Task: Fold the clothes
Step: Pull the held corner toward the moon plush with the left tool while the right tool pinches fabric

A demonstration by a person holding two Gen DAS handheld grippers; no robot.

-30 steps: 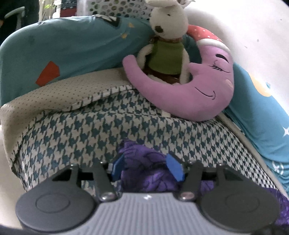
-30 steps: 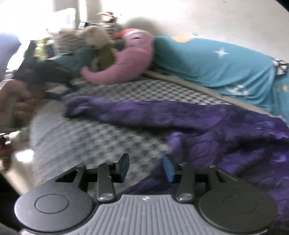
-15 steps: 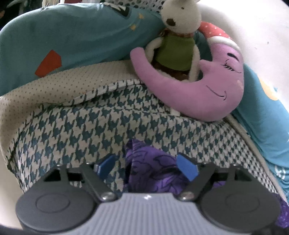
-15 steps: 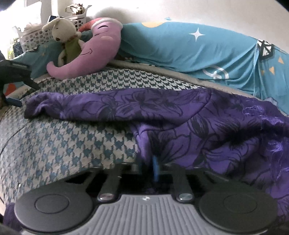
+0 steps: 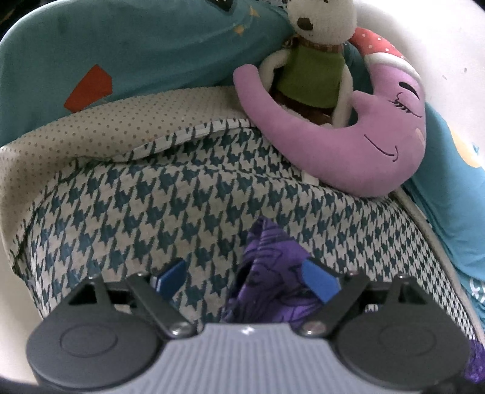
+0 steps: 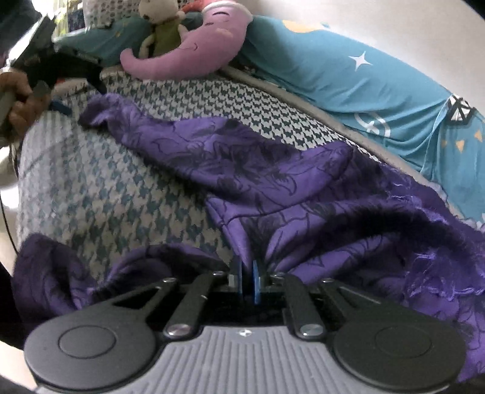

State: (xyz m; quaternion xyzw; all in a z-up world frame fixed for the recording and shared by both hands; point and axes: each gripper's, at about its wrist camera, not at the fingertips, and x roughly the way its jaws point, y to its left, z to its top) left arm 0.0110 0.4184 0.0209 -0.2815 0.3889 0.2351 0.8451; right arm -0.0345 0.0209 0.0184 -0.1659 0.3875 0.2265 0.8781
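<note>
My right gripper [image 6: 248, 280] has its blue pads pressed together on a fold of the purple flowered garment [image 6: 272, 169], pinching it at the near edge. My left gripper [image 5: 245, 280] has its jaws opening, set wide apart, with the tip of that same garment [image 5: 269, 272] lying loose between them, closer to the right pad; neither pad presses on it.

I take the purple moon pillow [image 6: 188, 45] as my landmark. The garment lies on the houndstooth bedcover [image 6: 100, 194] in front of the pillow, stretched in a long crumpled band from below the pillow's pointed tip toward my right gripper, where it bunches into a darker frayed heap. In the right wrist view my left gripper [image 6: 77, 86] hangs just left of the pillow's tip, over the garment's far end, with the person's hand [image 6: 21, 106] on its handle.

A plush rabbit [image 5: 315, 60] in a green top sits in the pillow's curve. Teal bedding [image 6: 348, 91] with stars runs off to the pillow's right along the white wall [image 6: 379, 27]. A dotted beige sheet [image 5: 115, 133] shows left of the pillow, under the bedcover's turned-back edge.
</note>
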